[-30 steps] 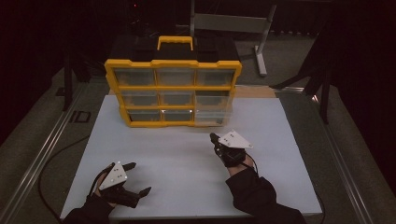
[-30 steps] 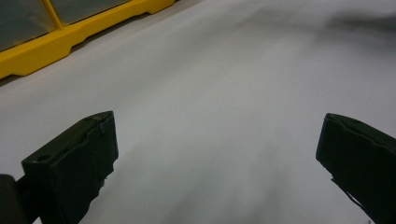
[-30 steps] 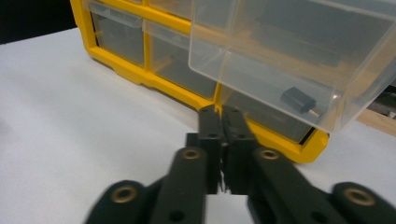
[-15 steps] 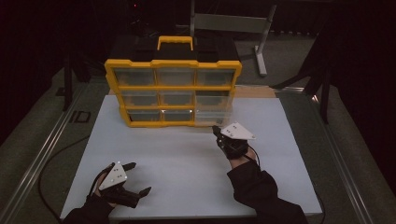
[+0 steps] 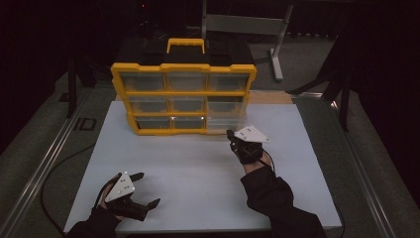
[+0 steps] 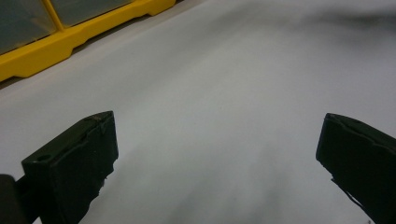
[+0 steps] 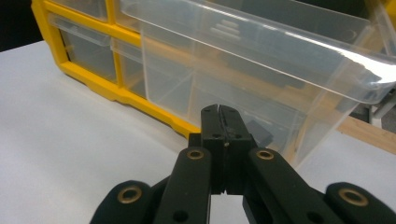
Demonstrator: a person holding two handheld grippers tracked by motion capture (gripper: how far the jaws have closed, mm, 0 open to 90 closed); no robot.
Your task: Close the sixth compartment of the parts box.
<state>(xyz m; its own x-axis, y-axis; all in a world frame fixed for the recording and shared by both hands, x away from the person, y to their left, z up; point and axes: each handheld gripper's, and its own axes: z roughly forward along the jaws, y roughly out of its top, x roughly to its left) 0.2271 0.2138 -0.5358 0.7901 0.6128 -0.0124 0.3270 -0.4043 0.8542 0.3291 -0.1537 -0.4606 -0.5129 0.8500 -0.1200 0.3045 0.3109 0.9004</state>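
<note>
Standing pulled out of the bottom right slot of the yellow organizer (image 5: 183,69), the clear drawer (image 7: 261,70) looks ready to be pushed back in. The right gripper (image 7: 219,112) sits just before its front, jaws fully together, holding nothing. I judge a gentle forward push comes next. The left gripper (image 5: 141,191) rests wide apart and empty on the table (image 5: 198,168).

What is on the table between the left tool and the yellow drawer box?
Nothing: between the left tool and the yellow drawer box lies bare white table, seen in the high view and the left gripper view.

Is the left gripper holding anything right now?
No, the left gripper stands wide open over the bare white table.
</note>
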